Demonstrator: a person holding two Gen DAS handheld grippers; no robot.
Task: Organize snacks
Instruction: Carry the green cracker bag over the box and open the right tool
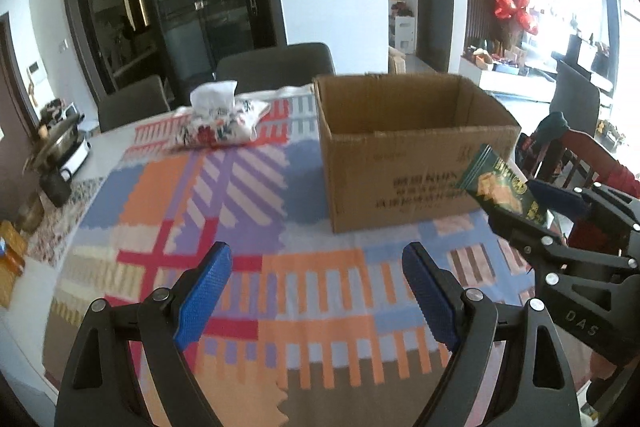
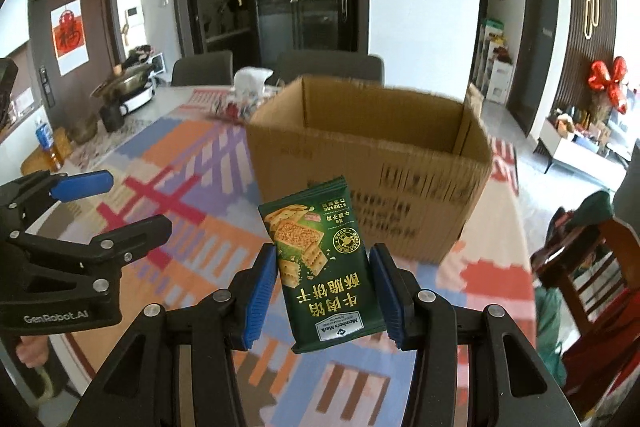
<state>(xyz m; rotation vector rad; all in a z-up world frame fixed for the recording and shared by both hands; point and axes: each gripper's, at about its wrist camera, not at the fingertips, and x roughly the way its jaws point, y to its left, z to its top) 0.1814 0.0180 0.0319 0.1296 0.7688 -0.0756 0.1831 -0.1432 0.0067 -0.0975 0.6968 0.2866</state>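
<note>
My right gripper (image 2: 324,291) is shut on a green cracker packet (image 2: 320,263) and holds it above the table, just in front of an open cardboard box (image 2: 372,163). The left wrist view shows the same packet (image 1: 502,185) at the box's (image 1: 404,147) right front corner, held by the right gripper (image 1: 532,205). My left gripper (image 1: 316,299) is open and empty over the patterned tablecloth (image 1: 240,227), to the left of the box; it also shows in the right wrist view (image 2: 104,203).
A floral tissue pouch (image 1: 218,123) lies behind and left of the box. A pot and kitchen items (image 2: 124,87) stand at the table's far left. Grey chairs (image 1: 276,63) line the far side; a wooden chair (image 2: 588,267) stands on the right.
</note>
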